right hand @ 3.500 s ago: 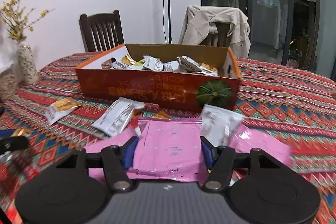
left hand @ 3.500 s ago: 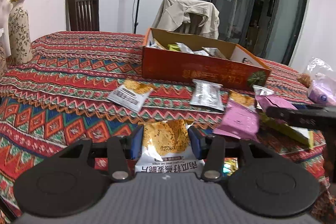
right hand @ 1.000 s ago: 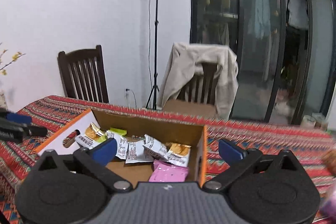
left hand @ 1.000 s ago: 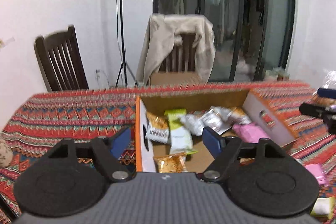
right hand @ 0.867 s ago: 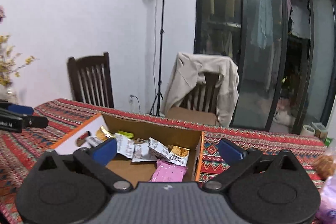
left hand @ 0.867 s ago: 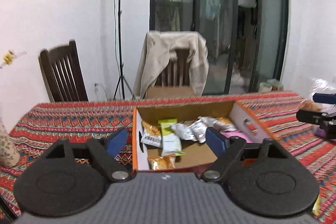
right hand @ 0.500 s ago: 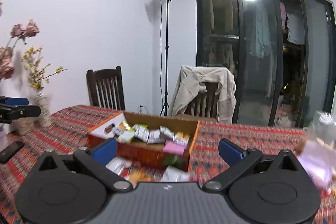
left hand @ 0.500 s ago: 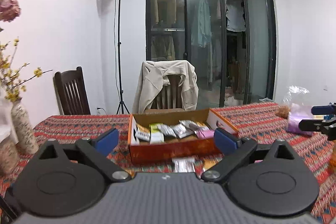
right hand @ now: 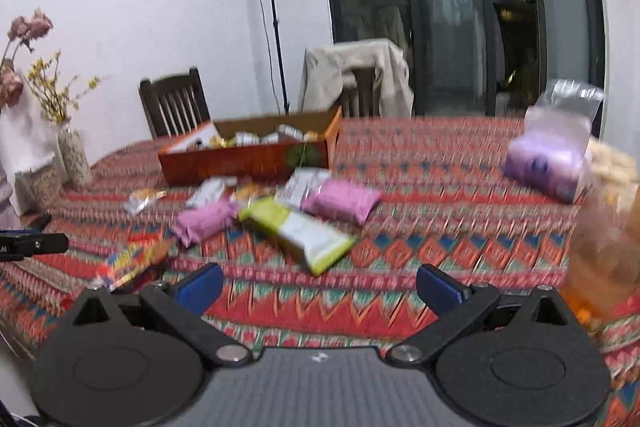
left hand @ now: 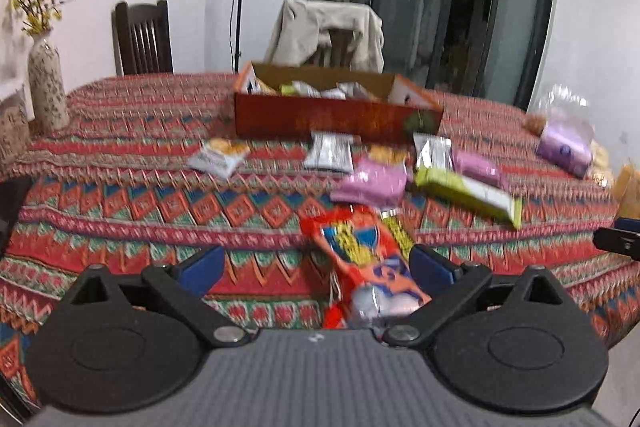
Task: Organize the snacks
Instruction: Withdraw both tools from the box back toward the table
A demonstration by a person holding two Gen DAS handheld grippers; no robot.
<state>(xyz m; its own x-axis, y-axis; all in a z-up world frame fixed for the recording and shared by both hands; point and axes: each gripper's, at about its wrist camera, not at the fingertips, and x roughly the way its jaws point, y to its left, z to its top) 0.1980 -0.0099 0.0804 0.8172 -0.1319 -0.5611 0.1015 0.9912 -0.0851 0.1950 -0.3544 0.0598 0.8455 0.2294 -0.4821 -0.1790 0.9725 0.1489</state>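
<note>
Between the wide-spread blue pads of the left claw (left hand: 314,263), which grips nothing and has just been opening, lies one red-orange packet (left hand: 362,263) on the patterned tabletop (left hand: 120,203); at twelve o'clock sits one cardboard box (left hand: 336,117); two pink packets (right hand: 340,201) flank one green-white packet (right hand: 298,229); right claw (right hand: 320,287) gapes empty.

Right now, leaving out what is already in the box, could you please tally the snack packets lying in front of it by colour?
Pink packets: 2
White or silver packets: 3
Green-and-white packet: 1
Red-and-orange packet: 1
Orange cookie packet, partly hidden: 1
Total: 8
</note>
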